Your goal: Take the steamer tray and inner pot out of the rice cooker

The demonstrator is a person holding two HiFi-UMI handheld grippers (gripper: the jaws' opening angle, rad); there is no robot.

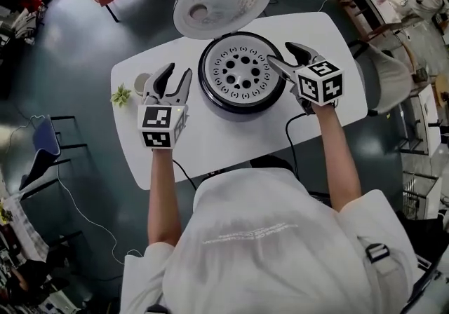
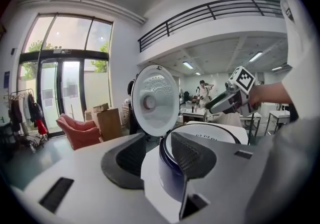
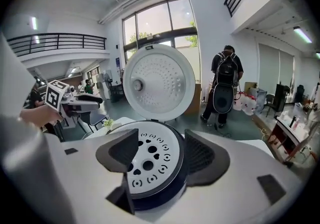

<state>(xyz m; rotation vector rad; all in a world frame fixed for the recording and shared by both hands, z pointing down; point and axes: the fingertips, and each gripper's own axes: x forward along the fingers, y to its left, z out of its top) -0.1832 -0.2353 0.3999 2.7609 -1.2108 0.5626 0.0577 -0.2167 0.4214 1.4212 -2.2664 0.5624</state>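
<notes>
The dark rice cooker (image 1: 210, 92) stands open on the white table (image 1: 330, 39), its lid (image 1: 222, 1) tipped up behind. A white steamer tray (image 1: 242, 71) with round holes fills its mouth and hides the inner pot. My right gripper (image 1: 279, 55) hovers open at the cooker's right rim. In the right gripper view the steamer tray (image 3: 150, 160) lies just beyond that gripper's jaws, untouched. My left gripper (image 1: 177, 73) is open beside the cooker's left side. In the left gripper view the cooker (image 2: 170, 178) shows between the jaws.
A small green plant (image 1: 121, 95) and a pale round cup (image 1: 142, 83) sit at the table's left end near my left gripper. The cooker's cord (image 1: 289, 130) runs off the front edge. A person with a backpack (image 3: 225, 85) stands beyond the table.
</notes>
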